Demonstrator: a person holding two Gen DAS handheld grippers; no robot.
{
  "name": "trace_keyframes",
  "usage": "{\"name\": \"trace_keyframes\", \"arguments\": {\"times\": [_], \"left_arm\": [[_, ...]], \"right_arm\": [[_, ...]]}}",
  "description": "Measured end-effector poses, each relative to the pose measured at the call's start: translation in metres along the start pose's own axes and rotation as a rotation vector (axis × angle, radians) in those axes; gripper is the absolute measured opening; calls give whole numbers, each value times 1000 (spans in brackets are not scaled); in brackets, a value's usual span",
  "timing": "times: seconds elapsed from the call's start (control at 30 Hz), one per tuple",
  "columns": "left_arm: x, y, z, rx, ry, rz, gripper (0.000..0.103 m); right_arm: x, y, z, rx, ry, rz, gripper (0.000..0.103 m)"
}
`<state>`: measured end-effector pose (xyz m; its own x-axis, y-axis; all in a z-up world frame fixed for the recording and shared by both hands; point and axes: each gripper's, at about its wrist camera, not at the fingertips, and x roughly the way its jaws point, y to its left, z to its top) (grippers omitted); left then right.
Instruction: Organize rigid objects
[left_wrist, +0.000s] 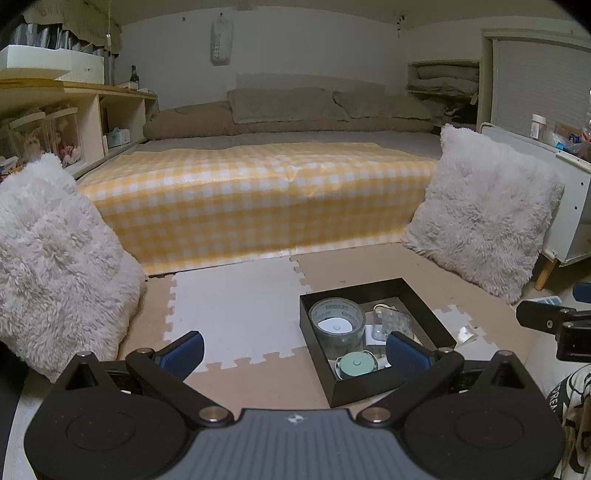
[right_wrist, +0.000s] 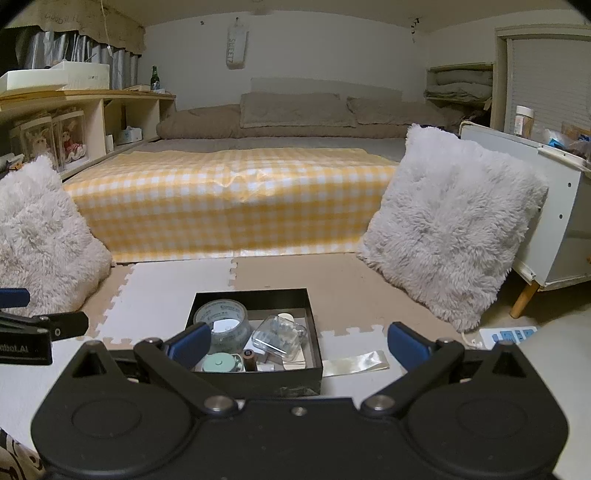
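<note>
— Where is the box, and how does it lie?

— The black box (right_wrist: 255, 373) sits on the foam floor mat (right_wrist: 166, 295), straight ahead of my right gripper (right_wrist: 297, 345), at about twelve o'clock in the right wrist view. There it lies nearly square to me, its near wall running from nine to three o'clock. From the left wrist view the same black box (left_wrist: 373, 384) is off toward two o'clock and turned, so one corner points at me.

— What lies in it?

— A roll of clear tape (right_wrist: 221, 325) lies flat at the far left, its hole facing up. A clear plastic case (right_wrist: 279, 338) is tilted in the middle, its long axis running from about eight to two o'clock. A small mint-green round thing (right_wrist: 219, 363) lies at the near left, and a dark little cylinder (right_wrist: 249, 360) stands upright just beside it.

— And your fingers?

— On the right, my blue fingers (right_wrist: 188, 345) are spread as wide as they go, nothing between the pads; the box shows in the gap but is beyond them. My left gripper (left_wrist: 295, 350) is spread wide too, empty, its right finger (left_wrist: 406, 354) overlapping the box's near corner in view.

— Anything beside the box?

— A shiny strip of tape (right_wrist: 354, 362) lies flat on the mat at three o'clock of the box, long axis running left to right.
</note>
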<state>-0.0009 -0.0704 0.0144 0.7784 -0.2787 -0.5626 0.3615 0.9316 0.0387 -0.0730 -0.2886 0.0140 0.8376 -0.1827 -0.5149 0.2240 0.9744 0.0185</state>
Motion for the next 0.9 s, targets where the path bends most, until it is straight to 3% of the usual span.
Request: {"name": "trace_keyframes", "arguments": {"times": [0.9], "left_arm": [[-3,1,1,-13,-12,4,103]], "right_arm": [[-2,2,-1,4,-9,1,103]]}}
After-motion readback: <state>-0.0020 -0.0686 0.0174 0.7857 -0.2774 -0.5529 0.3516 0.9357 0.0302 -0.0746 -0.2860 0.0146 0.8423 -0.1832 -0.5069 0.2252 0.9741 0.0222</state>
